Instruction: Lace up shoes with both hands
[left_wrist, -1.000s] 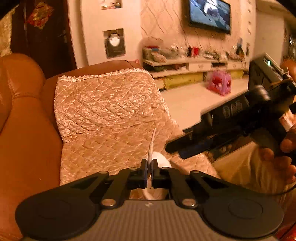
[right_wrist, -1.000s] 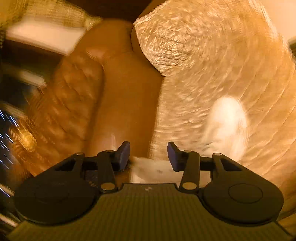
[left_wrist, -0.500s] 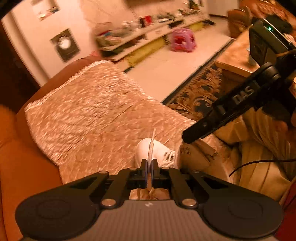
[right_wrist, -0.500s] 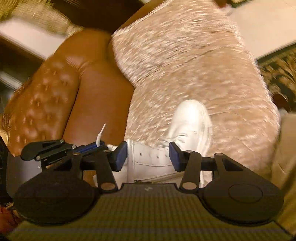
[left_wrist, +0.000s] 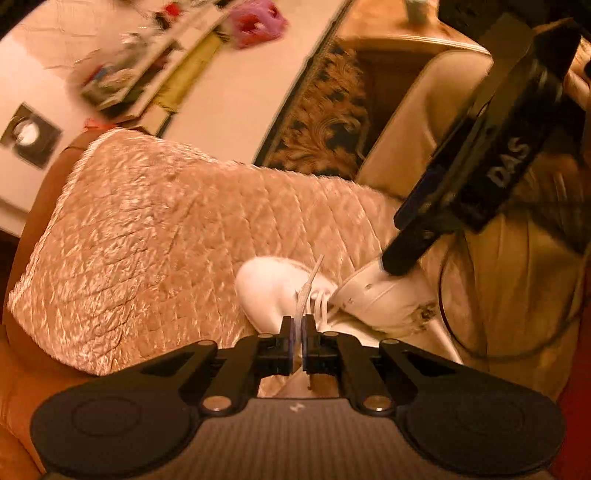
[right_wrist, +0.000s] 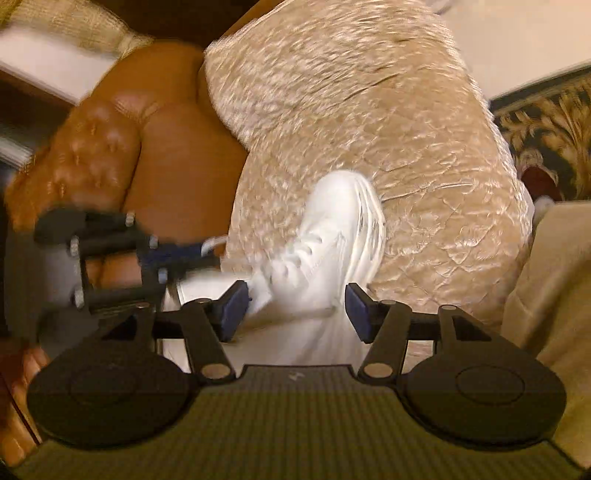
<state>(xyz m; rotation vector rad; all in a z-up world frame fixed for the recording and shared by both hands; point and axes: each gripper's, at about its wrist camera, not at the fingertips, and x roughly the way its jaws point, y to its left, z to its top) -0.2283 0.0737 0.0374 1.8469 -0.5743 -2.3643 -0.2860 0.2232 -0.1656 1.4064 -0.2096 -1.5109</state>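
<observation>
A white shoe (left_wrist: 273, 291) lies on the quilted sofa cover, toe pointing away from me. My left gripper (left_wrist: 298, 326) is shut on the tip of a white lace (left_wrist: 308, 291) that sticks up between its pads, just above the shoe's eyelets. In the right wrist view the shoe (right_wrist: 332, 229) fills the middle, its rear part lying between the pads of my right gripper (right_wrist: 297, 312), whose jaws are opening. The left gripper (right_wrist: 205, 254) comes in from the left with the lace tip (right_wrist: 212, 242). From the side, the right gripper (left_wrist: 397, 258) touches the shoe's collar.
The beige quilted cover (left_wrist: 166, 229) lies over a brown leather sofa (right_wrist: 166, 155). A patterned rug (left_wrist: 325, 122) and pale floor lie beyond, with a pink stool (left_wrist: 258, 22). A person's beige trouser leg (left_wrist: 517, 295) and a black cable (left_wrist: 461, 332) are at the right.
The left gripper rolled and tipped down over the shoe, still holding the lace tip. The right gripper came down at the shoe's rear and its jaws widened.
</observation>
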